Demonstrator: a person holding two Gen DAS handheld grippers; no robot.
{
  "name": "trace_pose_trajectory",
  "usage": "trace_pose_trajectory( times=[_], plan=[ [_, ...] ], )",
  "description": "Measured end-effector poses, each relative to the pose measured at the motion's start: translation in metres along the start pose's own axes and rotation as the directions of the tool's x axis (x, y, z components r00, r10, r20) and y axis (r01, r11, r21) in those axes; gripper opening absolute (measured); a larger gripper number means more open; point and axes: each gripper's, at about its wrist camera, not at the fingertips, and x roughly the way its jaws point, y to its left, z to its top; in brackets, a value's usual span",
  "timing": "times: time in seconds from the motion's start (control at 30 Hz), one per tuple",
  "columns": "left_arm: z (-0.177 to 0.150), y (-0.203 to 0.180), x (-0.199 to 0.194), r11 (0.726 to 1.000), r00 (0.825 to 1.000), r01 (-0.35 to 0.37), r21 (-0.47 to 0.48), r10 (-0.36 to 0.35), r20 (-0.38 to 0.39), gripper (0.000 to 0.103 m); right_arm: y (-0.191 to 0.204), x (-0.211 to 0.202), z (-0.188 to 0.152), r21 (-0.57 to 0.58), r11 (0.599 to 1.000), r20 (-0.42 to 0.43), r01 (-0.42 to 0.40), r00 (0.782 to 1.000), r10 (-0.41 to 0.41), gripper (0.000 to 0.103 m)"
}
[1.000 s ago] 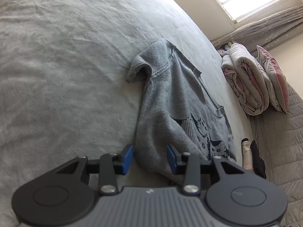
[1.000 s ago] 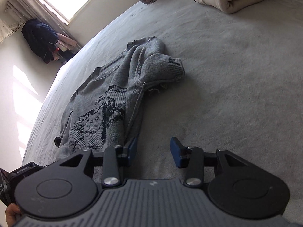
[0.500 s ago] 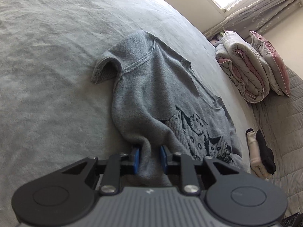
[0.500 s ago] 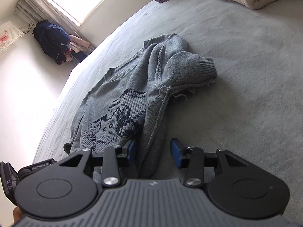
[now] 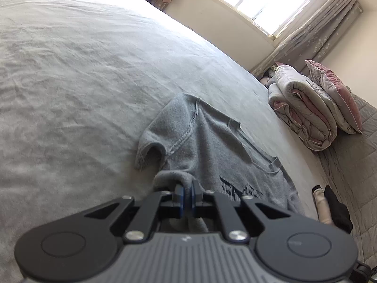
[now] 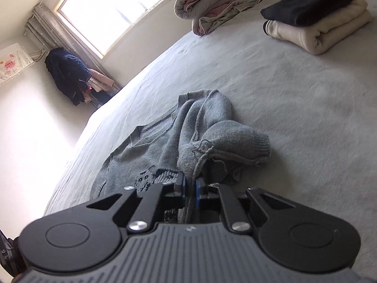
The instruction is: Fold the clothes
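A grey knit sweater (image 5: 212,141) with a dark pattern on its front lies on the bed, its short sleeve (image 5: 150,148) curled open at the left. My left gripper (image 5: 186,192) is shut on the sweater's near hem, which is lifted and bunched between the blue pads. In the right wrist view the same sweater (image 6: 150,148) shows its V-neck and a crumpled sleeve (image 6: 238,139). My right gripper (image 6: 190,186) is shut on a fold of the hem at the sweater's other side.
The grey bed sheet (image 5: 82,82) spreads wide to the left and far side. A rolled quilt (image 5: 304,110) and a pink pillow (image 5: 334,94) lie at the right. Folded cream and black clothes (image 6: 315,23) are stacked at the far right. A window (image 6: 110,9) and hanging coats (image 6: 68,75) are behind.
Both grippers closed in on the sweater's hem: the left pinched tighter and lifted it forward, and the right went from open to shut on the fabric.
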Motion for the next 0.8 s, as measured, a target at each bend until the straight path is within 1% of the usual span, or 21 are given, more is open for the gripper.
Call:
trace_pose_trajectory(
  times=[0.1, 0.2, 0.27, 0.33, 0.4, 0.43, 0.47, 0.53, 0.6, 0.63, 0.67, 0.7, 0.73, 0.8],
  plan=[
    [0.01, 0.002, -0.009, 0.999, 0.997, -0.031, 0.035, 0.028, 0.071, 0.005, -0.001, -0.007, 0.01, -0.029, 0.999, 0.048, 0.025, 0.999, -0.023, 0.009],
    [0.017, 0.003, -0.014, 0.994, 0.988, -0.084, 0.071, 0.074, 0.137, 0.006, -0.001, -0.013, 0.02, -0.058, 0.997, 0.097, 0.051, 0.994, -0.045, 0.008],
    [0.019, 0.002, -0.013, 0.986, 0.98, -0.13, 0.105, 0.112, 0.162, 0.006, -0.005, -0.009, 0.021, -0.061, 0.996, 0.087, 0.064, 0.994, -0.058, 0.007],
    [0.019, 0.002, -0.007, 0.98, 0.978, -0.156, 0.126, 0.135, 0.159, 0.006, -0.009, -0.005, 0.022, -0.063, 0.995, 0.076, 0.077, 0.995, -0.072, 0.007],
    [0.017, 0.003, -0.002, 0.979, 0.982, -0.154, 0.131, 0.137, 0.133, 0.007, -0.01, -0.001, 0.021, -0.062, 0.995, 0.058, 0.082, 0.995, -0.078, 0.009],
    [0.015, 0.004, 0.0, 0.981, 0.984, -0.147, 0.13, 0.132, 0.119, 0.007, -0.009, 0.001, 0.02, -0.059, 0.995, 0.044, 0.08, 0.996, -0.078, 0.015],
    [0.014, 0.003, 0.0, 0.982, 0.986, -0.14, 0.127, 0.127, 0.109, 0.007, -0.008, 0.002, 0.02, -0.056, 0.995, 0.031, 0.079, 0.997, -0.077, 0.017],
    [0.013, 0.003, -0.002, 0.985, 0.99, -0.121, 0.12, 0.111, 0.088, 0.014, -0.004, 0.002, 0.017, -0.059, 0.996, 0.002, 0.074, 0.997, -0.074, 0.018],
    [0.013, 0.002, -0.005, 0.988, 0.994, -0.101, 0.114, 0.094, 0.064, 0.033, -0.002, -0.001, 0.014, -0.065, 0.996, -0.019, 0.065, 0.998, -0.067, 0.018],
    [0.012, 0.001, -0.006, 0.989, 0.995, -0.096, 0.115, 0.09, 0.052, 0.037, -0.001, -0.002, 0.012, -0.068, 0.996, -0.03, 0.061, 0.998, -0.063, 0.027],
    [0.012, 0.0, -0.008, 0.988, 0.995, -0.093, 0.12, 0.089, 0.038, 0.041, 0.0, -0.003, 0.011, -0.071, 0.996, -0.04, 0.056, 0.997, -0.059, 0.048],
    [0.011, -0.001, -0.01, 0.988, 0.996, -0.09, 0.124, 0.088, 0.025, 0.043, 0.001, -0.005, 0.009, -0.074, 0.996, -0.051, 0.052, 0.997, -0.055, 0.056],
    [0.01, -0.001, -0.011, 0.988, 0.996, -0.088, 0.129, 0.087, 0.013, 0.044, 0.002, -0.007, 0.007, -0.082, 0.995, -0.048, 0.047, 0.997, -0.052, 0.06],
    [0.007, -0.001, -0.014, 0.987, 0.996, -0.086, 0.137, 0.089, -0.013, 0.053, 0.007, -0.011, 0.002, -0.116, 0.993, -0.07, 0.04, 0.996, -0.048, 0.06]
  ],
)
